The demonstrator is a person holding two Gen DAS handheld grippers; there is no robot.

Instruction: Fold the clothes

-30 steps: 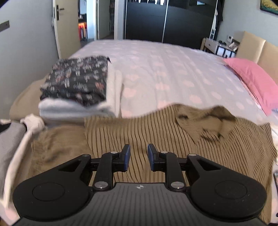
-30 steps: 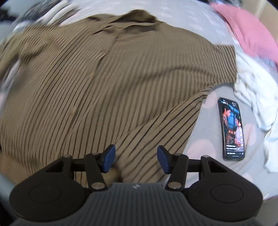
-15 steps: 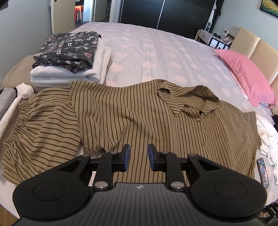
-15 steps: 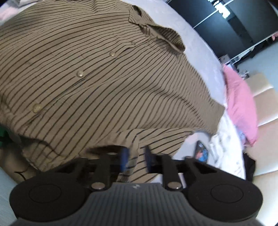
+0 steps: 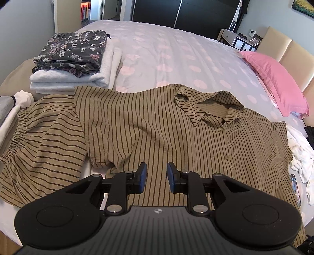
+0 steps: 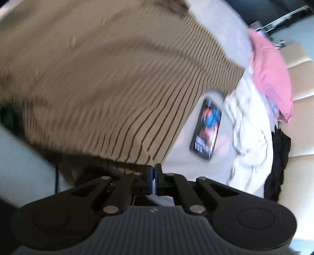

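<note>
Pink-dotted bedspread [image 5: 176, 58] under striped shirt [image 5: 157, 127], black wardrobe [image 5: 186, 13] behind

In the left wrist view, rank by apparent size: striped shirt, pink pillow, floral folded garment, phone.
1. striped shirt, largest.
2-3. pink pillow and floral folded garment look alike; unranked.
4. phone, smallest, only a sliver showing at the shirt's edge.

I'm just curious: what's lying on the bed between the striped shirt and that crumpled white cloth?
A phone, screen lit, lies on the bedsheet between the shirt and the white cloth. The right wrist view shows it best, though blurred.
</note>
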